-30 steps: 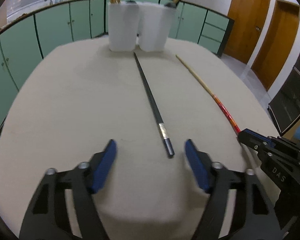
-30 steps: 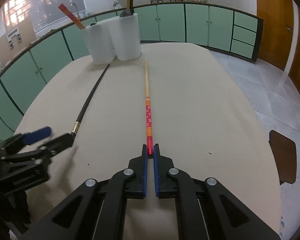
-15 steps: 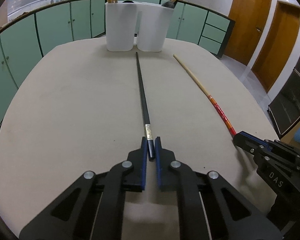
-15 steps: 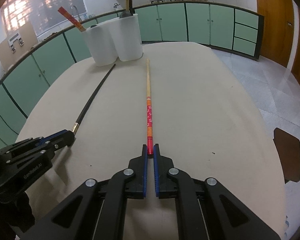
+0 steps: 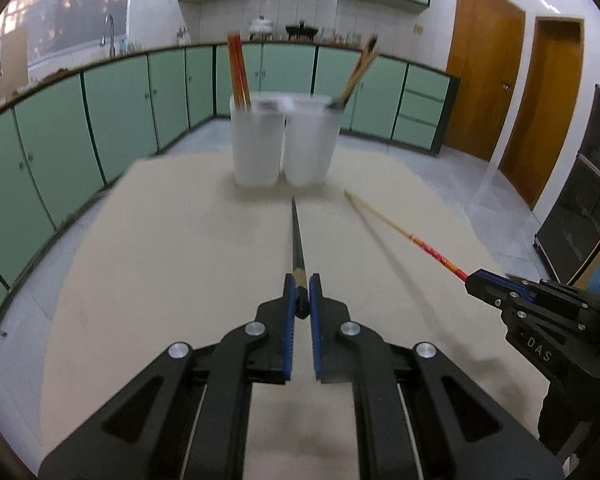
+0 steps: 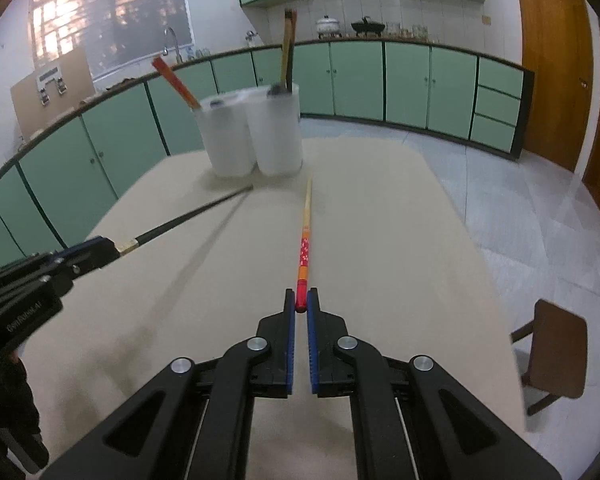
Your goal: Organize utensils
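Both loose chopsticks are now in hand, so the sorting looks about halfway through: the twin white plastic utensil holder (image 5: 284, 140) at the far end of the beige tabletop (image 5: 160, 260) already has red-orange sticks (image 5: 238, 72) in its left cup and wooden-handled ones (image 5: 356, 76) in its right, and what seems left is to carry these last two over and drop them in. The left gripper (image 5: 302, 292), whose jaws have just been closing, is clamped on the butt end of the long black chopstick (image 5: 298, 240), its tip reaching toward the holder's base. The right gripper (image 6: 301, 302) is pinched shut on the red end of the bamboo chopstick with the red and orange patterned handle (image 6: 305, 248), which also points at the holder, just right of the black one. Both sticks appear lifted clear of the tabletop, with shadows beneath them. Beyond the holder, mint-green cabinets (image 6: 404, 80) line the kitchen walls; brown wooden doors (image 5: 484, 76) stand to its right, a window (image 6: 108, 16) to its left.
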Tool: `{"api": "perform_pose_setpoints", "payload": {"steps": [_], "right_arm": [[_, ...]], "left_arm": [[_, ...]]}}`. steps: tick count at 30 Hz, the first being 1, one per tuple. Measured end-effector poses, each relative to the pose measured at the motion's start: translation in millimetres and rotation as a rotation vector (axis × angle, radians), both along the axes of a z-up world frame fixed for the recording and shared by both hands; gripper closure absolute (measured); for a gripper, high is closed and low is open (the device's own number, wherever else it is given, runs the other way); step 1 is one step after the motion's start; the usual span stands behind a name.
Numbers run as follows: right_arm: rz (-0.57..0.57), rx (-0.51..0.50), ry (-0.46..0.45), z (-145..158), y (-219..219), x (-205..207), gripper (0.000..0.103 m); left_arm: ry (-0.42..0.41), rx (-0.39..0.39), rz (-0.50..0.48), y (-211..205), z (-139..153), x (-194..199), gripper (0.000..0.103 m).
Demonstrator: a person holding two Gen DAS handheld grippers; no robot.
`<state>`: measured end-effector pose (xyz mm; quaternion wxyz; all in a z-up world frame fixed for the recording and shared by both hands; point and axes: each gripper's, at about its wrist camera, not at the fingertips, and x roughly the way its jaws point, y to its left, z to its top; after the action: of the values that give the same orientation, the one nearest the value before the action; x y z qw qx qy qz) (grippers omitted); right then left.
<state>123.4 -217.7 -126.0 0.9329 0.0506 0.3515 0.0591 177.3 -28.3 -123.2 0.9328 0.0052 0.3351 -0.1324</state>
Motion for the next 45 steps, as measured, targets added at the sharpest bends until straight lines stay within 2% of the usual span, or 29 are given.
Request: {"api": "perform_pose_setpoints", "payload": {"steps": [1,2,9,12,14,17,18,20,21,25,27,31,34,38,41,45], "right_arm": [[0.003,-0.001,-0.012,5.8,-0.3,-0.3,0.097],[0.006,-0.002,-0.019,9.5,0.2,0.0,0.097],[0.051,-0.016,-0.091,54.3,0.8,8.2,0.097],[0.068,-0.026,-0.123,72.4,0.2,14.2,0.097],[0.070,-0.040,-0.123,76.0,0.0,17.1,0.097],[0.066,-0.044,-0.076,59.2,0.6,14.0,0.097],[0.064,-0.044,-0.056,51.3,0.6,11.6,0.097],[0.053,-0.027,0.020,22.6,0.6,6.7,0.097],[0.048,-0.017,0.051,11.4,-0.3,5.4,0.097],[0.020,-0.021,0.152,-38.9,3.1,2.2,0.097],[0.016,0.007,0.176,-49.9,2.6,2.5,0.097],[0.011,0.009,0.163,-53.1,5.2,6.0,0.097],[0.009,0.005,0.160,-55.4,5.0,8.7,0.097],[0.004,0.019,0.161,-61.0,3.3,8.3,0.097],[0.007,0.021,0.150,-61.5,3.7,6.7,0.097],[0.017,0.031,0.144,-61.3,3.8,4.5,0.097]], "left_arm": [[-0.018,-0.004,-0.001,1.0,7.3,-1.2,0.098],[-0.032,-0.008,-0.004,1.6,13.8,-2.4,0.103],[-0.134,-0.021,-0.040,3.9,58.2,8.9,0.103],[-0.119,-0.055,-0.063,6.2,66.2,13.8,0.103],[-0.090,-0.059,-0.065,8.9,59.4,14.4,0.103],[-0.008,-0.053,-0.076,10.6,30.5,12.1,0.099],[0.043,-0.056,-0.079,11.0,14.4,11.6,0.097],[0.097,-0.060,-0.078,11.3,-8.8,10.0,0.083],[0.129,-0.056,-0.079,9.9,-22.3,9.4,0.080],[0.195,-0.043,-0.106,2.0,-53.8,9.0,0.066],[0.222,-0.036,-0.113,-3.9,-66.1,9.7,0.064],[0.251,-0.018,-0.102,-9.3,-83.1,14.5,0.066],[0.228,0.011,-0.089,-13.5,-85.1,15.6,0.067],[0.213,0.027,-0.064,-15.6,-85.6,13.8,0.076],[0.206,0.029,-0.054,-15.5,-85.9,9.6,0.078],[0.203,0.023,-0.038,-13.6,-84.5,5.8,0.096]]}}
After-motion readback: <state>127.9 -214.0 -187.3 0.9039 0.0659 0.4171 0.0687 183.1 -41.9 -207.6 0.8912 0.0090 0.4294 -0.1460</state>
